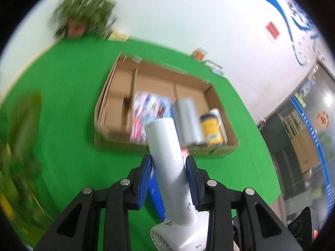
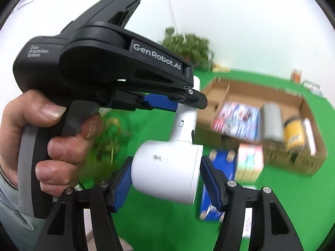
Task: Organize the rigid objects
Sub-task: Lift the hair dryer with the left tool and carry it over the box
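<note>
The hair dryer (image 1: 167, 159) is hanging in the air above the green tabletop (image 1: 69, 104), carried between both grippers. The left gripper (image 1: 168, 179) is clamping its handle, and the right gripper (image 2: 165, 177) is bracketing its barrel: the left pad is touching, but whether the right pad is pressing I cannot tell. The cardboard box (image 1: 117, 142) is lying at twelve o'clock from the dryer, with a magazine (image 1: 146, 113), a grey cylinder (image 1: 186, 121) and a yellow-labelled jar (image 1: 212, 127) crowding its near-right part. In my judgement both hands should be travelling together, keeping the dryer level, aiming for the bare compartments toward ten o'clock, and lowering gently before either grip loosens.
</note>
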A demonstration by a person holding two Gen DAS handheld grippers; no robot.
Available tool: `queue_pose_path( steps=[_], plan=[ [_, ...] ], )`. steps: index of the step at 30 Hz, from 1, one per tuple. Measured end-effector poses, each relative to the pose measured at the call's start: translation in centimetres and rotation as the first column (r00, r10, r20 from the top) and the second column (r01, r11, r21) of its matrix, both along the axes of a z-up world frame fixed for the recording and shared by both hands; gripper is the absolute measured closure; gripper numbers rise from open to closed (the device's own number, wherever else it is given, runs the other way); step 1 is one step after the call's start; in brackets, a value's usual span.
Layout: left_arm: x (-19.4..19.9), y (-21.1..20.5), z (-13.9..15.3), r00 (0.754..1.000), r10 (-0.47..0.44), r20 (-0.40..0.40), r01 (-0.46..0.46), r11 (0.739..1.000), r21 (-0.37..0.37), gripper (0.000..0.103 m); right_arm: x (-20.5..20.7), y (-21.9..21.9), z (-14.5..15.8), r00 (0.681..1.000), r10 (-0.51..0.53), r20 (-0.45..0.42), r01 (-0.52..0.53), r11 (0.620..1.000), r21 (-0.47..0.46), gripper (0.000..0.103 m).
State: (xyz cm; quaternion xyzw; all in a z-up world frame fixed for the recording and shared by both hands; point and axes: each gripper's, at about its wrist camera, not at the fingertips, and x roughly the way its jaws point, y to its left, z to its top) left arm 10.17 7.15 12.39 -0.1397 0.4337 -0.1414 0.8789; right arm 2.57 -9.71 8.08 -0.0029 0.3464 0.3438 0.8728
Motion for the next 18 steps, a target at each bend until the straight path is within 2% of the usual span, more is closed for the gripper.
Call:
queue_pose_path(
  steps=[4,7,11,13,18],
  plan=[
    [4.1,-1.9,4.2,0.997,-0.062,0.047,0.06,0.997,0.052,0.072,5.0,-0.3,3.7,0.998,-0.056,0.021,0.055,0.998,0.04,0.043],
    [9.7,-2.9,4.9,0.993,-0.12,-0.002,0.12,0.991,0.052,0.071,9.5,-0.8,5.0,0.995,-0.095,-0.034,0.097,0.994,0.058,0.043],
    [16.3,-3.9,2.9,0.979,-0.17,-0.108,0.179,0.981,0.073,0.072,16.0,-0.8,4.6,0.981,-0.122,-0.151,0.132,0.99,0.057,0.043],
    [18.0,-3.9,1.6,0.973,-0.188,-0.132,0.197,0.979,0.054,0.072,18.6,-0.3,3.3,0.974,-0.135,-0.182,0.142,0.989,0.026,0.043],
    [21.5,-2.6,-4.0,0.95,-0.214,-0.229,0.217,0.976,-0.012,0.072,22.5,0.8,-1.0,0.951,-0.141,-0.276,0.14,0.99,-0.024,0.043]
  ],
)
